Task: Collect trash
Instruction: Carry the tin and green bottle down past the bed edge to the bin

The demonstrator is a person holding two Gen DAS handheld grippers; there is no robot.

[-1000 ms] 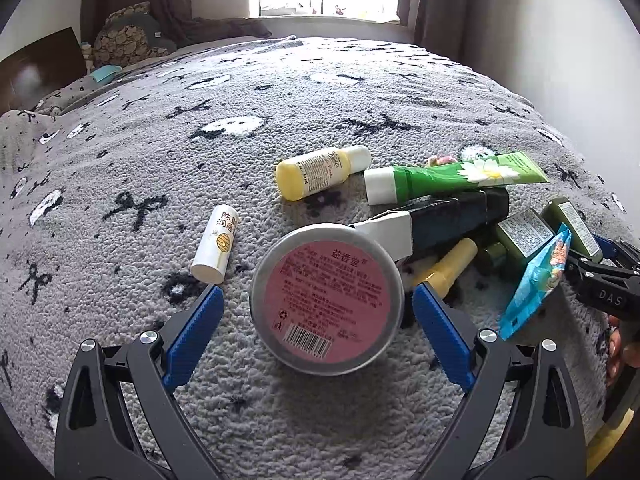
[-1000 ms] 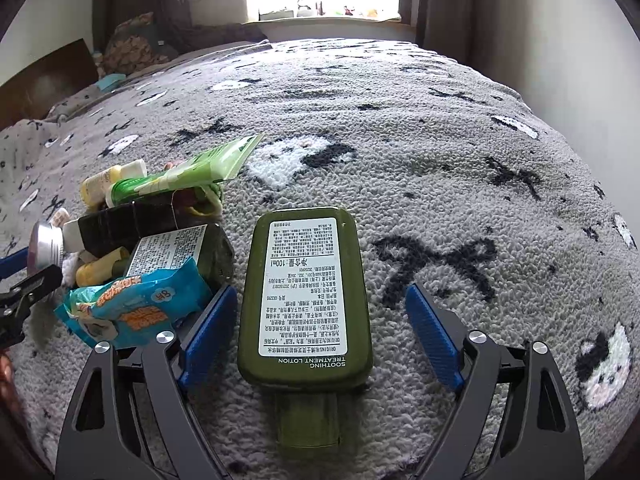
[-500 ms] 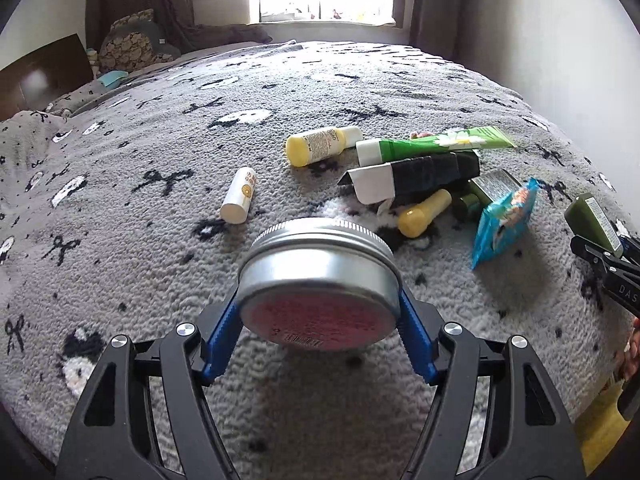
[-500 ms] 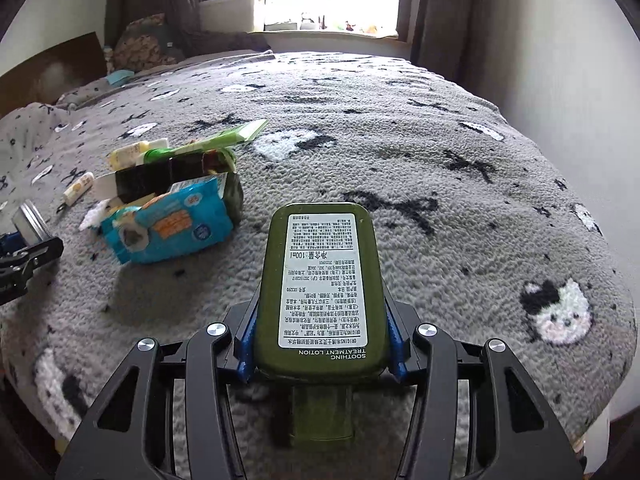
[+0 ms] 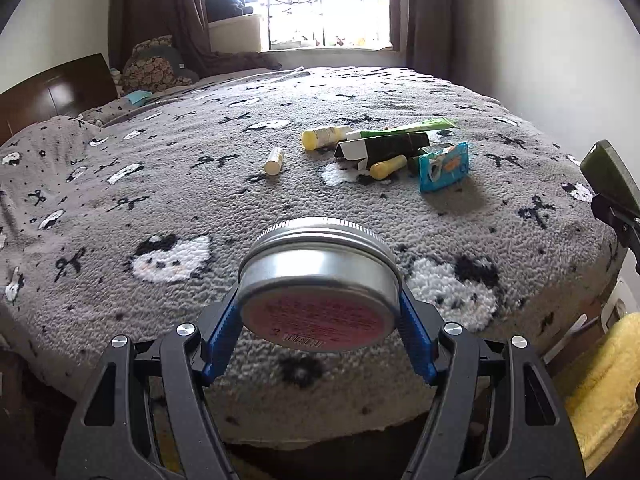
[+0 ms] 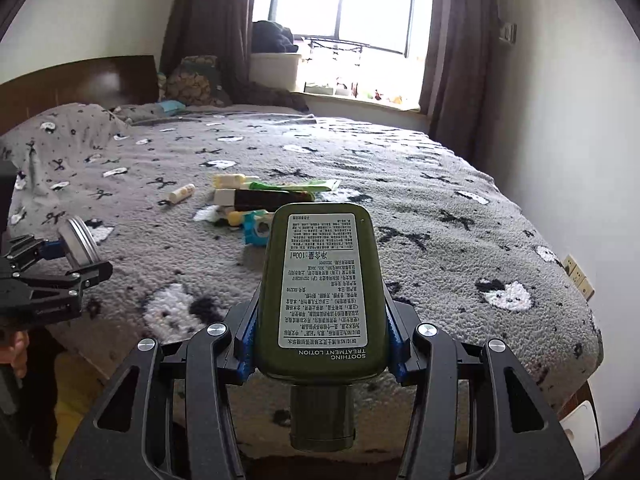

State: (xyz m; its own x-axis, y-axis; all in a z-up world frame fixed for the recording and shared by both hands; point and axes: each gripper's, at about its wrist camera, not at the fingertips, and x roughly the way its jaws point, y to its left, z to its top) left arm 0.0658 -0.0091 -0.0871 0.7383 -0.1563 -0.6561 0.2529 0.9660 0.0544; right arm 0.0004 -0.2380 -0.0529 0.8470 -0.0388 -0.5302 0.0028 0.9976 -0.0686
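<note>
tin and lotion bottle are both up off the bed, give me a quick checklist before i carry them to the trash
1. Left tongs shut on the round metal tin, blue pads on both sides: ok.
2. Right tongs shut on the green lotion bottle, cap end toward the camera: ok.
3. Both items clear of the grey blanket: ok.
4. The two tongs apart from each other: ok.
5. Trash bin location: cannot tell, none in view.
6. Bed cleared: not ok; blue wipes packet, small white tube and the pile of tubes remain.
</note>
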